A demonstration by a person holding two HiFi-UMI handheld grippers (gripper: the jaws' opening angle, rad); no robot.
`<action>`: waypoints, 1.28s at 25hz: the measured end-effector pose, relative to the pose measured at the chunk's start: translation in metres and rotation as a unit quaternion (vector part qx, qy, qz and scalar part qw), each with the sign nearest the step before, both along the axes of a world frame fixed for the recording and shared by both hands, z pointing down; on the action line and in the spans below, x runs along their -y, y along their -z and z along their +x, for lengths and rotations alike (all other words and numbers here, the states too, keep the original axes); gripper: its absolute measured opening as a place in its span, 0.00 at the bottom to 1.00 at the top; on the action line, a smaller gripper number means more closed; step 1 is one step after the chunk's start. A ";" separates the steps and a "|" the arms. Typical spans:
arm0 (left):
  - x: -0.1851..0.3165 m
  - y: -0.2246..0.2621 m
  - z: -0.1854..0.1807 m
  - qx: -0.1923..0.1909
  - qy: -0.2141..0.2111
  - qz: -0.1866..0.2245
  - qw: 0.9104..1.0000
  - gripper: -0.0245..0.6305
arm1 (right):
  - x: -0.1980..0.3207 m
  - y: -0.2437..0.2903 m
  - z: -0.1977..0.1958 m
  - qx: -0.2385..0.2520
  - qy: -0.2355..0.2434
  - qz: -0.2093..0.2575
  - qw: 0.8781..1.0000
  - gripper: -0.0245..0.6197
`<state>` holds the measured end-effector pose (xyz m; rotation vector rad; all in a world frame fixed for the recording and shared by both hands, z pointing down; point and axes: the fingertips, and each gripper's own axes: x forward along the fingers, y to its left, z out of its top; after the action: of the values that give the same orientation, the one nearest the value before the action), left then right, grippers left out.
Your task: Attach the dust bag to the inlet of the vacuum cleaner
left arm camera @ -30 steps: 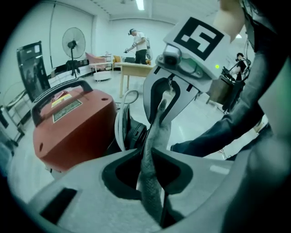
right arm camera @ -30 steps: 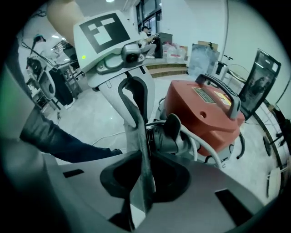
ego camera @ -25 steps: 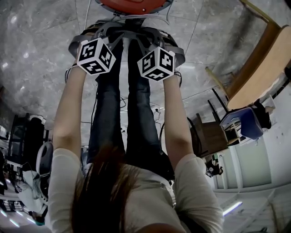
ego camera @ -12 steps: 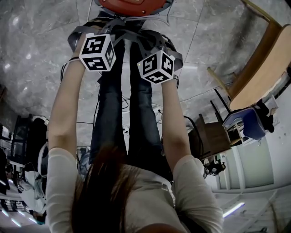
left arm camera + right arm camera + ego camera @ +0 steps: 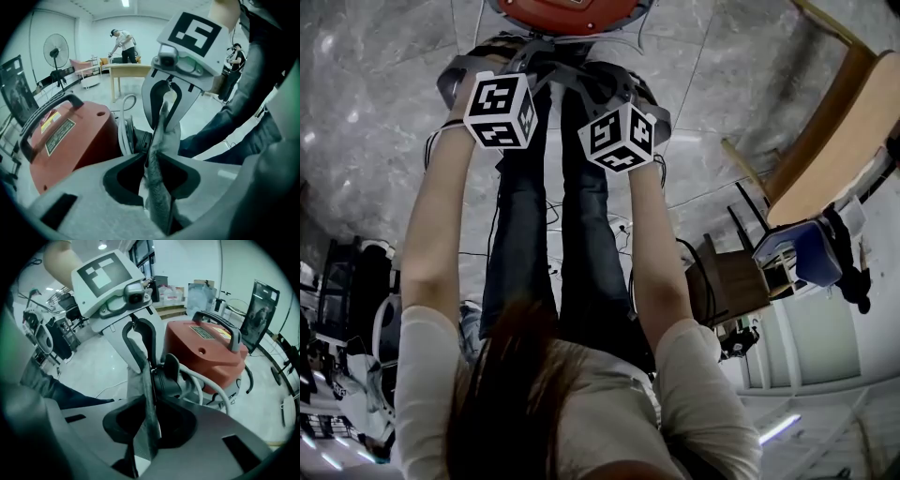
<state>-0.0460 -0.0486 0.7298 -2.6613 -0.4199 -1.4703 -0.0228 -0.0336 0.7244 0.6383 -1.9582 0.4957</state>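
The red vacuum cleaner (image 5: 562,11) stands on the floor just beyond both grippers; its body (image 5: 70,136) (image 5: 211,352) has a black handle on top. A black inlet (image 5: 140,140) (image 5: 166,376) sticks out of its side, next to a white hose (image 5: 211,385). The grey fabric dust bag (image 5: 171,136) (image 5: 145,380) hangs against that inlet, stretched between my two grippers. My left gripper (image 5: 151,152) (image 5: 517,58) has the bag's edge between its jaws, which are opening. My right gripper (image 5: 152,397) (image 5: 602,80) is shut on the opposite edge.
A wooden table and chair (image 5: 834,141) stand to the right in the head view, with cables (image 5: 619,225) on the marble floor. Behind the vacuum are a standing fan (image 5: 56,49), a wooden table (image 5: 129,70) and a person (image 5: 123,44) far back.
Both hands have rolled a little and edged toward the vacuum. The bag stays stretched between the grippers.
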 end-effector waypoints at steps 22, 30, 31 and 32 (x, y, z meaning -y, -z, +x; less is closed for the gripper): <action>0.002 -0.006 -0.003 0.014 0.077 -0.049 0.996 0.22 | 0.000 -0.002 -0.001 -0.013 0.005 -0.016 1.000 0.15; 0.000 -0.010 -0.013 0.035 0.178 -0.108 0.978 0.28 | -0.001 0.000 0.005 0.034 -0.024 -0.087 0.995 0.30; 0.000 -0.009 -0.014 0.034 0.198 -0.120 0.972 0.30 | -0.002 0.001 0.005 0.033 -0.026 -0.087 0.995 0.30; 0.000 -0.008 -0.015 0.031 0.216 -0.129 0.967 0.33 | -0.003 0.003 0.006 0.033 -0.026 -0.085 0.995 0.30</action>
<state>-0.0610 -0.0489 0.7379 -3.0644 -0.0300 -1.7167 -0.0168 -0.0302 0.7214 0.5728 -1.9402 0.7160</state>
